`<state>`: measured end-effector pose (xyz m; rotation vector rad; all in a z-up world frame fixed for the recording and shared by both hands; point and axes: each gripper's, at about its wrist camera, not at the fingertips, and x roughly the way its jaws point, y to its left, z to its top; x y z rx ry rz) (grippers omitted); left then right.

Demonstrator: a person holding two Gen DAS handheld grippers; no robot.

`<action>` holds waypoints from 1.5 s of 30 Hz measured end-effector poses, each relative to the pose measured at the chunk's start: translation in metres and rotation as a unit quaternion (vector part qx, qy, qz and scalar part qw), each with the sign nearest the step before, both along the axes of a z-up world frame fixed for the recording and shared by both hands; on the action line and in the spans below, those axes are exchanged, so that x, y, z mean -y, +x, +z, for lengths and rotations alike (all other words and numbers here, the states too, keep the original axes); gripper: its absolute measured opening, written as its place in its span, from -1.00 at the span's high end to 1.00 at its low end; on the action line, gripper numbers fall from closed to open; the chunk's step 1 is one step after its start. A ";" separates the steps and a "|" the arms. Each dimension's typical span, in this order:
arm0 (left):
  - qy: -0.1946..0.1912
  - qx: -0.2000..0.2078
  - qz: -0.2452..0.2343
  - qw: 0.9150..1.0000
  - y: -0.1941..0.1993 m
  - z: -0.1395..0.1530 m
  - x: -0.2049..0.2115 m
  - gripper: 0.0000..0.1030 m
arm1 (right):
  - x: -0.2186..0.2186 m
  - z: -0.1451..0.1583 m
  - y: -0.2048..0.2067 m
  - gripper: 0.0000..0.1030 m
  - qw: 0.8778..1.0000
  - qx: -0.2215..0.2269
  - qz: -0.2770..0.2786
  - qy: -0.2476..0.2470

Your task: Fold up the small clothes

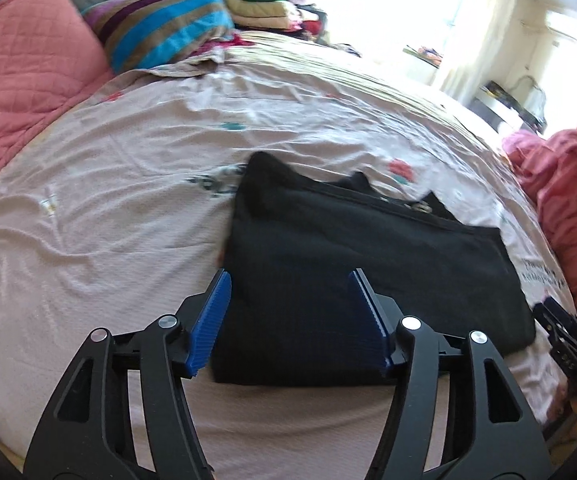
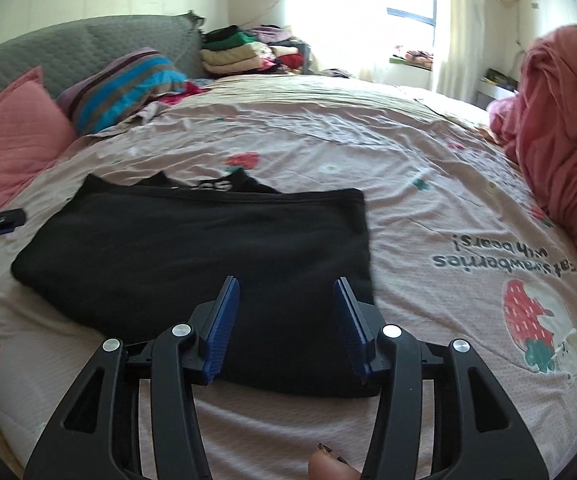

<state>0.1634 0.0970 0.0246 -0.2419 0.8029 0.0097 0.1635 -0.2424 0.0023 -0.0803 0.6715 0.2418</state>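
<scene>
**Operator:** Nearest to the lens in the right wrist view, a fingertip (image 2: pixel 330 466) showed between the gripper arms. Beyond it, the right gripper (image 2: pixel 287 322) stood released, blue pads apart, nothing pinched between them. Confirm the left?

**Inspector:** Confirmed. Left gripper (image 1: pixel 290 322) was likewise released, pads apart and clear of the cloth. No grasp on either side.

**Operator:** Position of the workpiece?

**Inspector:** The black garment (image 2: pixel 192 264) lay flat on the bedsheet (image 2: pixel 428 208), directly ahead of and below both grippers. Its near folded edge sat just forward of the pad tips. Seen from the right gripper, it extended ahead and to the left; seen from the left gripper, ahead and to the right. A lower layer with white print showed past its far edge.

**Operator:** Step in hand?

**Inspector:** Judged: a fold had been laid and let go. The garment read as a compact rectangle, so the task appeared well along for this item.

**Operator:** Next move?

**Inspector:** Either re-grip one end to halve it again, or set it aside. Both would call for closing on all layers together, or the fold could slip open.

**Operator:** Farther field?

**Inspector:** Ahead left, a pink pillow (image 2: pixel 12 140) and a striped pillow (image 2: pixel 128 84); beyond those, stacked clothes (image 2: pixel 240 52).
</scene>
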 end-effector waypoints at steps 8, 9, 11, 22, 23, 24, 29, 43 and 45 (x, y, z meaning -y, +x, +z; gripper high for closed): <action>0.030 -0.076 -0.029 0.996 0.013 -0.035 0.024 -0.20 | -0.027 -0.008 0.000 -0.06 0.999 -0.033 0.035 -0.016; 0.027 -0.081 -0.031 0.996 0.012 -0.041 0.023 -0.20 | -0.027 -0.013 0.001 -0.06 0.998 -0.042 0.032 -0.017; 0.027 -0.081 -0.033 0.996 0.008 -0.046 0.023 -0.20 | -0.027 -0.020 0.004 -0.06 0.998 -0.060 0.026 -0.021; 0.029 -0.071 -0.047 0.996 -0.013 -0.053 0.027 -0.20 | -0.009 -0.046 -0.002 -0.06 0.994 -0.108 0.002 0.001; 0.030 -0.071 -0.047 0.996 -0.014 -0.053 0.027 -0.20 | -0.008 -0.045 -0.003 -0.06 0.994 -0.107 0.002 0.001; 0.030 -0.071 -0.047 0.996 -0.015 -0.053 0.027 -0.20 | -0.008 -0.044 -0.004 -0.06 0.994 -0.105 0.002 0.001; 0.024 -0.071 -0.045 0.996 -0.023 -0.049 0.026 -0.21 | -0.007 -0.040 -0.012 -0.18 0.995 -0.096 0.007 -0.003; 0.009 -0.068 -0.035 0.997 -0.050 -0.042 0.020 -0.46 | -0.001 -0.025 -0.039 -0.69 0.998 -0.060 0.007 0.001; 0.010 -0.062 -0.033 0.998 -0.054 -0.038 0.019 -0.55 | -0.002 -0.022 -0.041 -0.75 0.998 -0.056 0.008 -0.002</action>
